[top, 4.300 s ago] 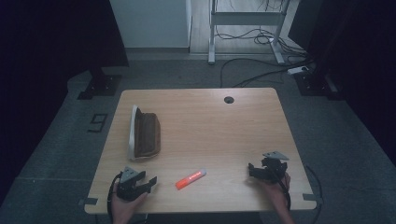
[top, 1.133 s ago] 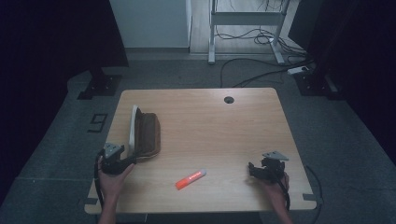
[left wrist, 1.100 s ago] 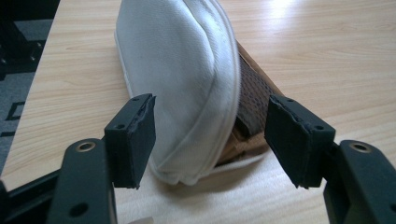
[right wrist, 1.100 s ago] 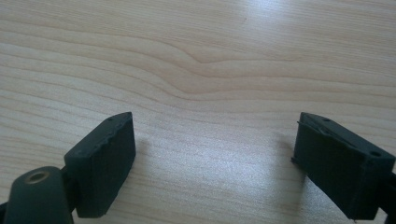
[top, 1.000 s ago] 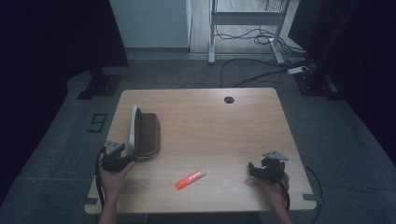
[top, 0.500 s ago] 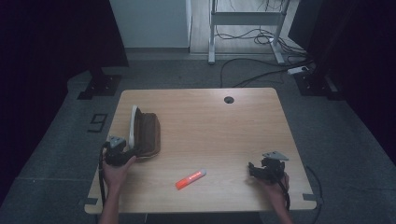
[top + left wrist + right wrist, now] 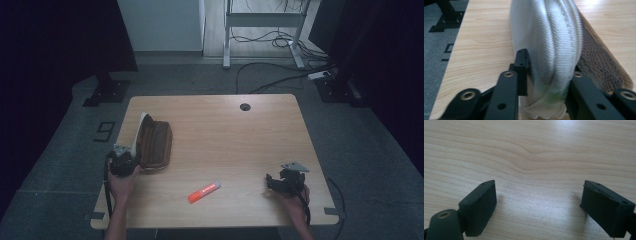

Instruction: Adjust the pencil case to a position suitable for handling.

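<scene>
At the desk's (image 7: pixel 240 130) 9 o'clock, the left tongs (image 7: pixel 544 87) just closed, pinching the pouch (image 7: pixel 549 45); right tongs (image 7: pixel 539 207) spread, idle.

A pouch (image 7: pixel 152 144) lies on the left part of the table (image 7: pixel 235 135), its near end between the jaws of the left gripper (image 7: pixel 123 161). A marker (image 7: pixel 204 191) lies to its right, nearer the front edge. The right gripper (image 7: pixel 286 181) rests near the front right corner, well apart from both.
</scene>
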Available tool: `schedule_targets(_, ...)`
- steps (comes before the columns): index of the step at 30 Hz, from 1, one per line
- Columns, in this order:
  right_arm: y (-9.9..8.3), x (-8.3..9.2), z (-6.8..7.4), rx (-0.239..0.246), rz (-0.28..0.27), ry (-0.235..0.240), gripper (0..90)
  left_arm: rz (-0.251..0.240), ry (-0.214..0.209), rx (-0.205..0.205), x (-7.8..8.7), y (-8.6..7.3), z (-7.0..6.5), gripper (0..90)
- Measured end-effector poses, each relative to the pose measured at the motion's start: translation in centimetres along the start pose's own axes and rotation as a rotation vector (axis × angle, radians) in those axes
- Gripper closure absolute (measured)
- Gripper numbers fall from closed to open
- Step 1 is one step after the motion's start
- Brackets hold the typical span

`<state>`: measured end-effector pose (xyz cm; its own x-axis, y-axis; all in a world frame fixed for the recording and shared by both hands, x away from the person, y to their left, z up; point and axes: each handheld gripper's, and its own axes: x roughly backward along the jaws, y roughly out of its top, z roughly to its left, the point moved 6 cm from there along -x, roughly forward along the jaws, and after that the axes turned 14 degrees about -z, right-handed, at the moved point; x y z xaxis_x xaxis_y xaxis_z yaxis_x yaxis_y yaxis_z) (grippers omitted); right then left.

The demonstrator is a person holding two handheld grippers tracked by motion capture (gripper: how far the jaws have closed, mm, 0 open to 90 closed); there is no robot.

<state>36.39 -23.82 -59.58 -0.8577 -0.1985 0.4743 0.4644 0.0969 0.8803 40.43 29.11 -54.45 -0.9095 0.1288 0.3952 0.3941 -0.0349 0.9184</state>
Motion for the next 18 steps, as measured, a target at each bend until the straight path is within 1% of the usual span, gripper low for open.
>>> schedule_targets(2, 0.0, 0.0, 0.0, 0.000, 0.000, 0.000, 12.5, -0.004, 0.012, 0.008, 0.1, 0.1, 0.2, 77.8)
schedule_targets(4, 0.0, 0.0, 0.0, 0.000, 0.000, 0.000, 12.6, -0.010, 0.014, 0.023, 0.1, 0.2, 0.4, 80.8)
schedule_targets(7, 0.0, 0.0, 0.0, 0.000, 0.000, 0.000, 12.5, -0.020, 0.009, 0.045, 0.2, 0.3, 0.6, 82.3)
schedule_targets(13, 0.0, 0.0, 0.0, 0.000, 0.000, 0.000, 12.5, -0.035, -0.025, 0.107, 0.6, 0.6, 0.8, 83.8)
schedule_targets(17, 0.0, 0.0, 0.0, 0.000, 0.000, 0.000, 12.6, -0.046, -0.061, 0.123, 1.0, 0.8, 0.6, 84.0)
schedule_targets(18, 0.0, 0.0, 0.0, 0.000, 0.000, 0.000, 12.5, -0.052, -0.075, 0.133, 1.1, 0.9, 0.5, 84.0)
